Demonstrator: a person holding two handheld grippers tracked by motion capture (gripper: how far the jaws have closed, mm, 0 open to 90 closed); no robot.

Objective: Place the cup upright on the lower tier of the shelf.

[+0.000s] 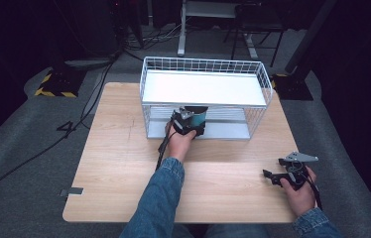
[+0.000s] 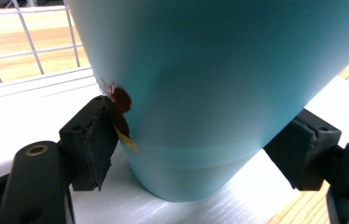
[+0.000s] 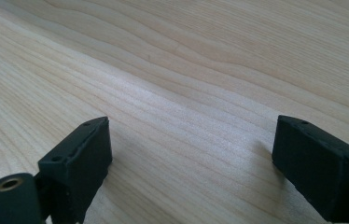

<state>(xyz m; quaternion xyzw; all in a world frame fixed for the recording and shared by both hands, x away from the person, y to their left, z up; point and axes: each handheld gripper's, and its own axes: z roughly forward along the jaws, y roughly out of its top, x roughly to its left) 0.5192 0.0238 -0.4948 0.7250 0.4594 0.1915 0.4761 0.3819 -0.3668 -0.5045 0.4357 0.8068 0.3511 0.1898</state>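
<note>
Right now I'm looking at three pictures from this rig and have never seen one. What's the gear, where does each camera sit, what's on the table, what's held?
No robot arm here: a person holds a handheld two-jaw gripper in each hand. The high view looks down on a wooden table from the person's side. The other two cameras ride on the grippers, looking along the black jaws. On the table stands a white wire rack with two shelves. The left gripper is shut on a light blue cup whose base sits on the lower shelf. The right gripper is open above bare wood, holding nothing.

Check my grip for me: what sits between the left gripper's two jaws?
The light blue cup, pads pressing its sides, in the left gripper view.
</note>
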